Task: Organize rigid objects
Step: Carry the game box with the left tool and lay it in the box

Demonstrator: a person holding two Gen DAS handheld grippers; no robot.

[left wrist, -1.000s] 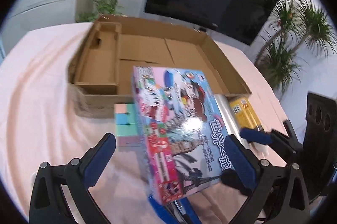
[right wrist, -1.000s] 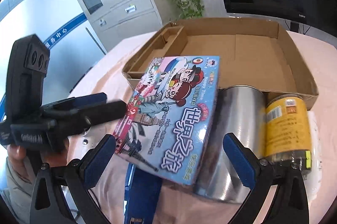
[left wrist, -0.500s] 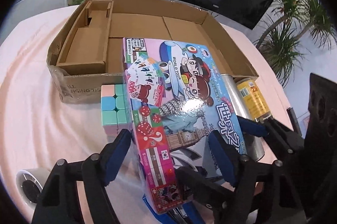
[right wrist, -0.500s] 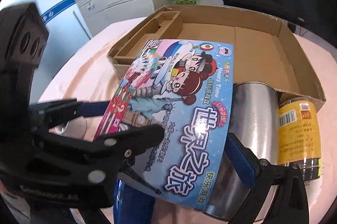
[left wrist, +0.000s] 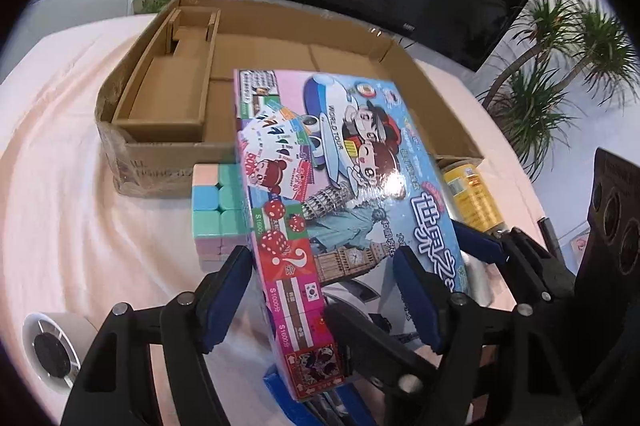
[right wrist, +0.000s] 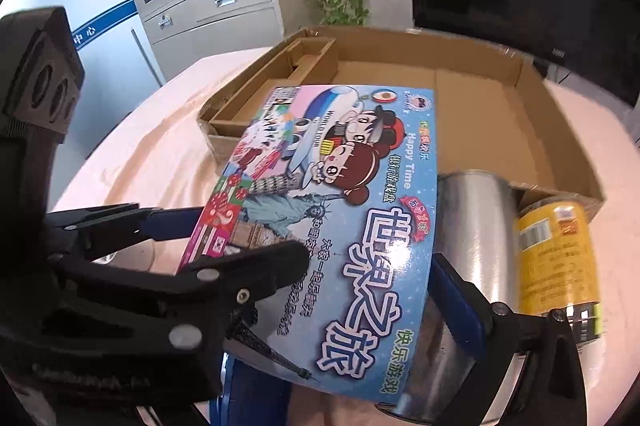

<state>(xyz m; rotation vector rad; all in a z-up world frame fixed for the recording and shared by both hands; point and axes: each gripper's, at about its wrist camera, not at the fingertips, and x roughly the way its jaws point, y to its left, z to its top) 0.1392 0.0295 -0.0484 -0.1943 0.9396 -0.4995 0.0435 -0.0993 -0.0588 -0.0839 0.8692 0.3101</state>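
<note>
A colourful board game box [left wrist: 332,193] lies tilted over a steel can and other items, in front of a shallow cardboard tray [left wrist: 280,37]. My left gripper [left wrist: 324,302] has narrowed around the box's near left end, with one pad [left wrist: 224,294] at its left edge and the other on its top face. In the right wrist view my right gripper [right wrist: 360,290] sits at the box's [right wrist: 340,193] near edge; only its right finger [right wrist: 456,294] shows, beside the box. The left gripper's black fingers [right wrist: 224,278] press on the box there.
A pastel cube puzzle [left wrist: 218,209] sits left of the box. A steel can [right wrist: 468,238] and a yellow can [right wrist: 556,258] lie to the right. A tape roll [left wrist: 52,346] lies near left. The table has a pink cloth [left wrist: 60,165]. Something blue [right wrist: 256,386] lies under the box.
My left gripper has moved forward and closed in around the game box's near left end. The right gripper has come closer to the box. The box sits slightly higher in view.
</note>
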